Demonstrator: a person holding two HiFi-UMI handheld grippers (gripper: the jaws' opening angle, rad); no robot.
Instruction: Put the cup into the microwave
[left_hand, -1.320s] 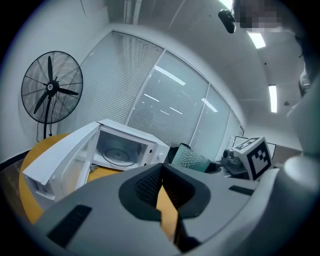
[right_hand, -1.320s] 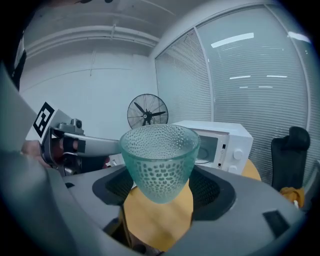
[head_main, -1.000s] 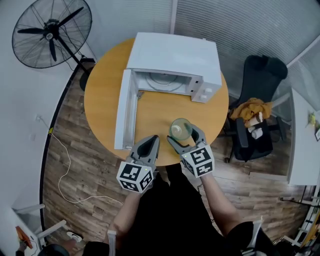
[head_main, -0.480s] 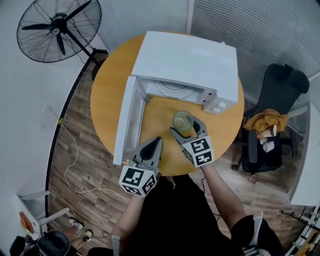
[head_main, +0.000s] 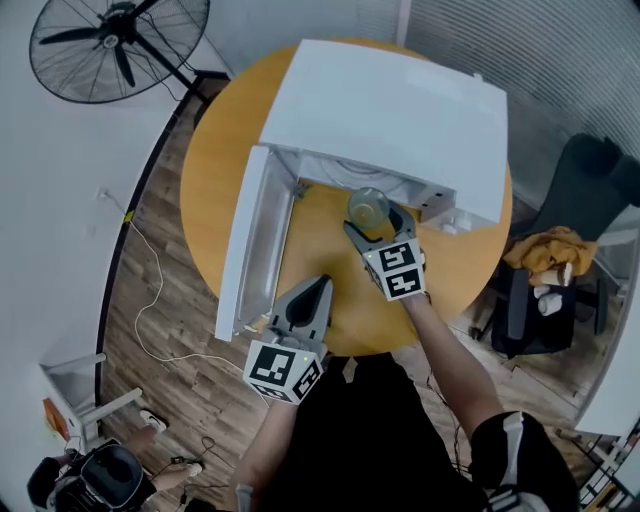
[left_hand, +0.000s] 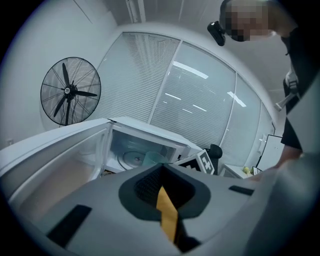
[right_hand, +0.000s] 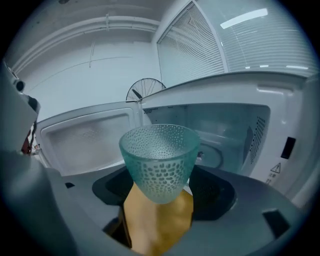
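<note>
The teal dimpled cup (right_hand: 160, 162) is held upright between the jaws of the right gripper (right_hand: 160, 192), which are pinched on its lower part; nothing is seen inside it. It is placed just before the open mouth of the white microwave (head_main: 390, 110), over the round wooden table (head_main: 215, 150). Within the cavity only the glass turntable (right_hand: 214, 157) is seen. The door (head_main: 245, 245) is swung wide to the left. The left gripper (head_main: 312, 290) is seen near the door's outer end, jaws pressed together on nothing.
</note>
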